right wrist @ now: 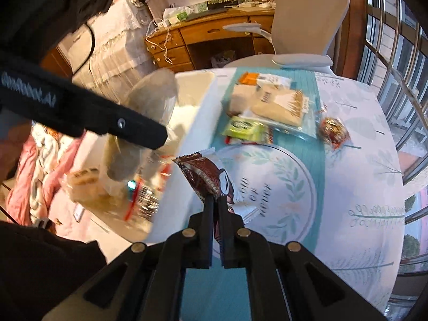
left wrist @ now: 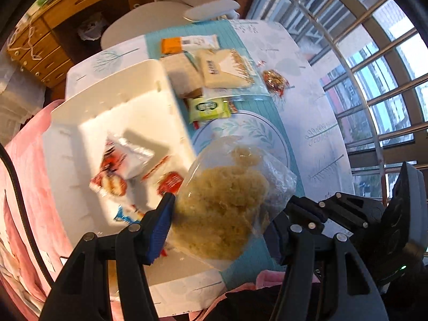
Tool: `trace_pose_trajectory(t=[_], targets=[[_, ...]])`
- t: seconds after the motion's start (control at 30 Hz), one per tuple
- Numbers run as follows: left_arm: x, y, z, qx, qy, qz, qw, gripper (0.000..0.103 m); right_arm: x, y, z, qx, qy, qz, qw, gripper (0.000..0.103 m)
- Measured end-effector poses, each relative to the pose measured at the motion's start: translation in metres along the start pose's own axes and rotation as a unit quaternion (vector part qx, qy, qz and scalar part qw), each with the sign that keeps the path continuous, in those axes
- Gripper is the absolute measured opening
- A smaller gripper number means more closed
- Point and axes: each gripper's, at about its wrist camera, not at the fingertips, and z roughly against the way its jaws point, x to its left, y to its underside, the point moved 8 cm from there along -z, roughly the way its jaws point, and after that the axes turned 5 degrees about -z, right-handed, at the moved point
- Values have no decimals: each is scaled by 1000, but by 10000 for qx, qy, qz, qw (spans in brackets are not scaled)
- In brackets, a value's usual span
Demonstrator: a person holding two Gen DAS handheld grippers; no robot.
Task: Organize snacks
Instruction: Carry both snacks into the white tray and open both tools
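Observation:
My left gripper (left wrist: 224, 214) is shut on a clear bag of pale yellow snack (left wrist: 222, 208) and holds it above the right edge of the white bin (left wrist: 117, 93). The bin holds several red and white snack packs (left wrist: 117, 168). My right gripper (right wrist: 217, 200) is shut on a brown and white snack packet (right wrist: 207, 176) above the table, beside the bin (right wrist: 192, 91). The left gripper's body (right wrist: 88, 115) and its bag (right wrist: 133, 139) show blurred in the right wrist view. Loose snacks lie on the table: a green pack (right wrist: 244, 128), a beige bag (right wrist: 278, 104), an orange pack (right wrist: 250, 78), a red-gold candy (right wrist: 333, 131).
The round table (right wrist: 361, 187) has a white leaf-print cloth and a teal runner (right wrist: 318, 160). A white chair (right wrist: 307, 21) and a wooden desk (right wrist: 214, 34) stand behind it. Windows are at the right. Pink bedding (right wrist: 40, 176) lies left of the bin.

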Motion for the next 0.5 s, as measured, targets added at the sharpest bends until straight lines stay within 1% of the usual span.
trace_pose_trajectory(t=[0.1,0.27,0.5], targets=[[20,14,7,-38,35,191,9998,60,21,-6,5,-109,-38,9,9999,3],[56,36,11,-83,73,451,9989,60,52,-9,3,-134,-184,-91,9997,3],[94,63,10,-107,249,646,9975,60,94,2,-12,63,-243,-90,9996,3]])
